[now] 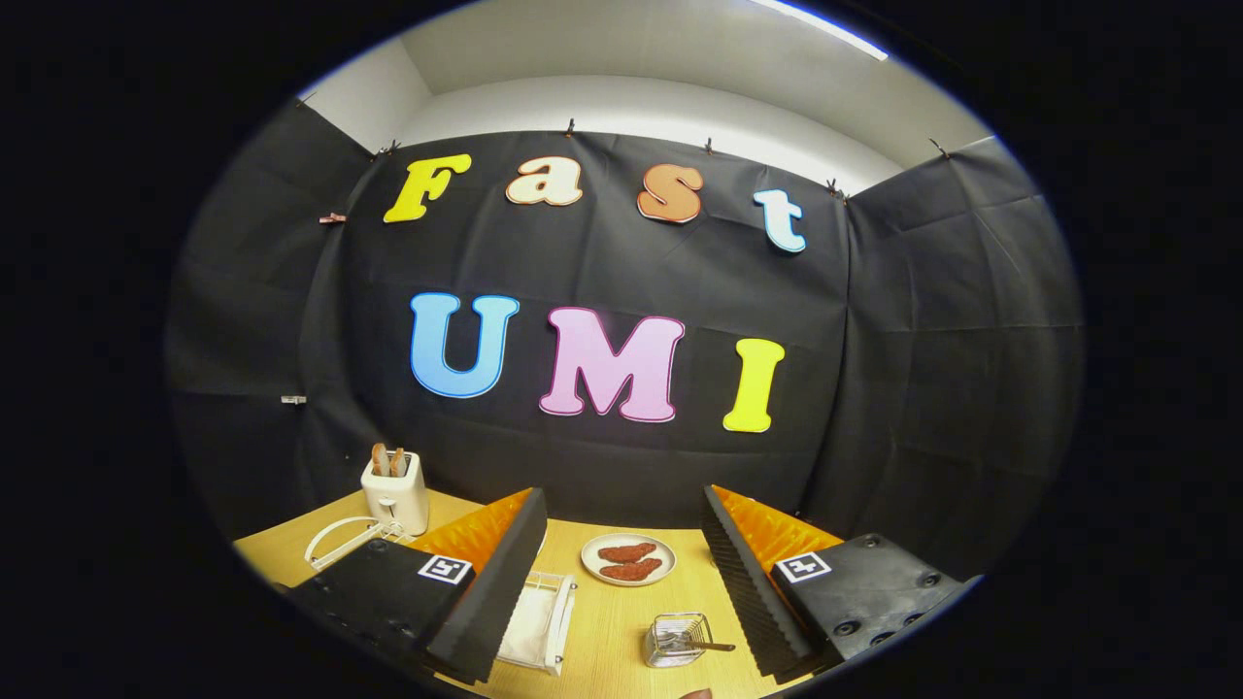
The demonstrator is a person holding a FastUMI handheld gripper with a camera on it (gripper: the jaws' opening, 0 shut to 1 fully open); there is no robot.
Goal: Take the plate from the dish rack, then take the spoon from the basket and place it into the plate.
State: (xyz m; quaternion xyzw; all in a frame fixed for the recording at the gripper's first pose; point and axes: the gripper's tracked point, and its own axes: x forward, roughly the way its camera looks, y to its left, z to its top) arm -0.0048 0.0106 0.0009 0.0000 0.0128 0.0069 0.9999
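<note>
Gripper (621, 573) spread wide, nothing between its fingers, held above a wooden table (612, 631). Basket (677, 640), clear-walled, sits between the fingers, near the right one, a dark spoon handle (714, 646) poking out. White dish rack (539, 621) touches the left finger's inner side. Beyond: a plate (628, 560) with two reddish pieces. Farther left, white toaster (395, 493) with bread in it.

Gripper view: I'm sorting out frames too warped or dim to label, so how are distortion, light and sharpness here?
Gripper view: strong fisheye bend, wall seams bowed; bright ceiling strip light above, wooden table evenly lit; open gripper large, small clear basket and white round plate readable but tiny.
</note>
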